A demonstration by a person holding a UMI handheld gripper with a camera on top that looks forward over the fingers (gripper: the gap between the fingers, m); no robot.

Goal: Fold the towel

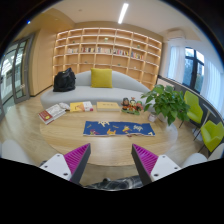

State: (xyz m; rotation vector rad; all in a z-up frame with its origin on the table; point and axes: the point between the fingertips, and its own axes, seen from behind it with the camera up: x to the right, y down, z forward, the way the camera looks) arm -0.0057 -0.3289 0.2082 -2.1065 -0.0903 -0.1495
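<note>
Tool raised above a worktop, fingers wide apart, holding nothing.

Tool (110, 163): two fingers with magenta pads (76, 160) spread well apart, nothing gripped; a dark grey object (116, 183), too unclear to identify, lies low between them. Towel (119, 128): blue, patterned, spread flat on the pale wooden worktop (60, 135), ahead of the fingers and apart from them. Beyond the towel: books (52, 114), potted plant (168, 101) to the right, sofa with yellow cushion (101, 77), shelving (108, 52) on the far wall.
</note>
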